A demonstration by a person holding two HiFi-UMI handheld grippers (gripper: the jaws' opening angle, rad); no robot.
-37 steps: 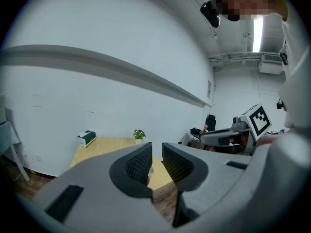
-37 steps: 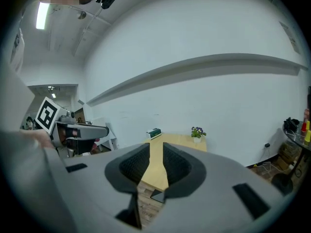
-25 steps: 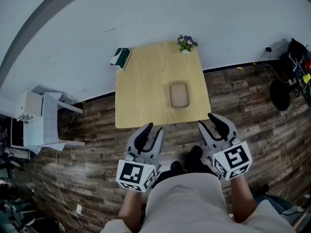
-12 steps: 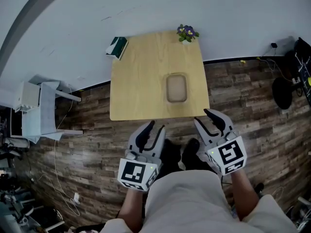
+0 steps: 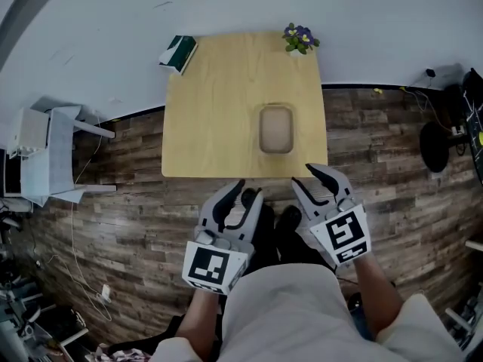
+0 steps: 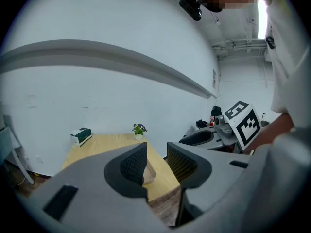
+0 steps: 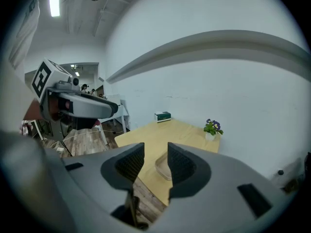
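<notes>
Observed left gripper (image 5: 250, 189) nearest the body, held over plank floor (image 5: 113, 217), short of the near edge of a table (image 5: 215, 127). Checked the left gripper (image 6: 156, 155) in its own view: jaws parted by a narrow gap, pads clear of each other, nothing gripped. Observed right gripper (image 5: 302, 175) just beside it and a little further forward, tips near the table edge, not touching it. Checked the right gripper (image 7: 154, 160) in its own view: jaws likewise parted by a narrow gap, nothing held.

Beyond both, noted the table as pale wood, roughly square. Found tray (image 5: 276, 129) lying flat on it, right of centre and toward the near edge: shallow, oblong, rounded corners, tan. Well apart from both grippers, nearer the right one.

Recorded white furniture (image 5: 53, 157) on the floor left of the table, apart from it.

At the far edge, logged green-and-white box (image 5: 178, 53) on the left corner and potted plant (image 5: 300, 38) with purple flowers on the right corner, both close against white wall (image 5: 226, 2).
</notes>
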